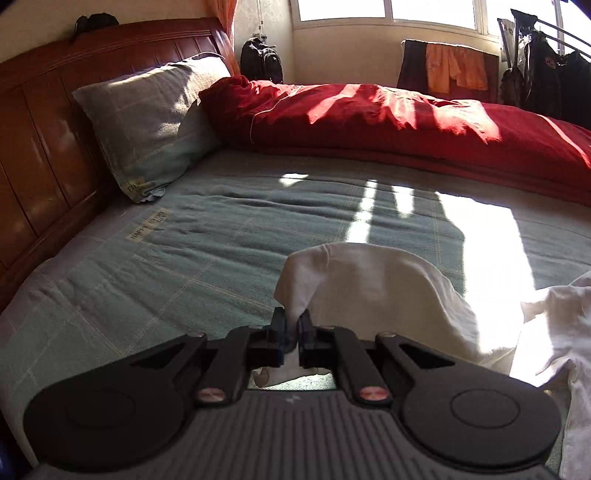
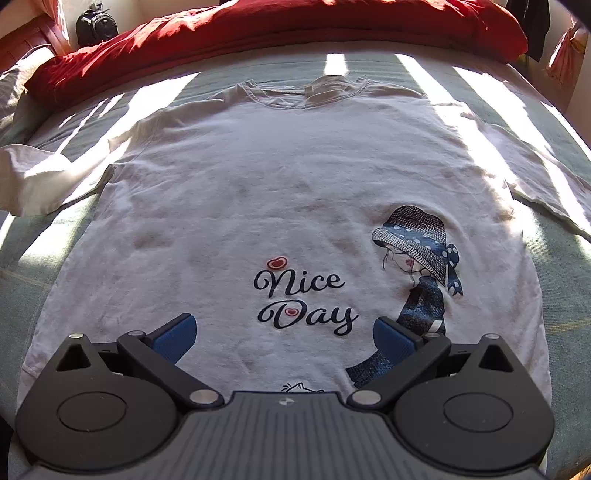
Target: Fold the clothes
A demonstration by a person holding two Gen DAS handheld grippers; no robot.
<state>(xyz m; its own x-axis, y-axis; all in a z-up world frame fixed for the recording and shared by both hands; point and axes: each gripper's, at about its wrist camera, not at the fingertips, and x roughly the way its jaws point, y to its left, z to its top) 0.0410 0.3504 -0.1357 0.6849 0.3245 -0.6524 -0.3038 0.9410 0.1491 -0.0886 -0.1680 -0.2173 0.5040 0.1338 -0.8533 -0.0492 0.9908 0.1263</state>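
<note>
The left tongs (image 1: 291, 323) are pinched tight on a fold of the white shirt (image 1: 369, 295), which drapes up and over from the jaws in a loose hump above the bed (image 1: 184, 258); from the right wrist view this looks to be the sleeve at the far left edge, though I cannot be sure which part is caught. The right tongs (image 2: 284, 332) stand wide open with nothing between the blue pads (image 2: 173, 338), hovering over the lower front of the shirt (image 2: 258, 184), just below the "Nice Day" print (image 2: 303, 299); the shirt lies face up and spread flat on the bed (image 2: 565, 295), collar toward the red duvet (image 2: 258, 33).

Risks, as I judge them: the left grip holds only a small bunch of cloth, so it may slip out mid-fold; with the right tongs pinning nothing, pulling the sleeve could drag the whole body sideways and wrinkle it; a slack hump may land as a crooked crease; harsh sun stripes wash out the right sleeve (image 2: 546, 199), making that edge hard to place.
</note>
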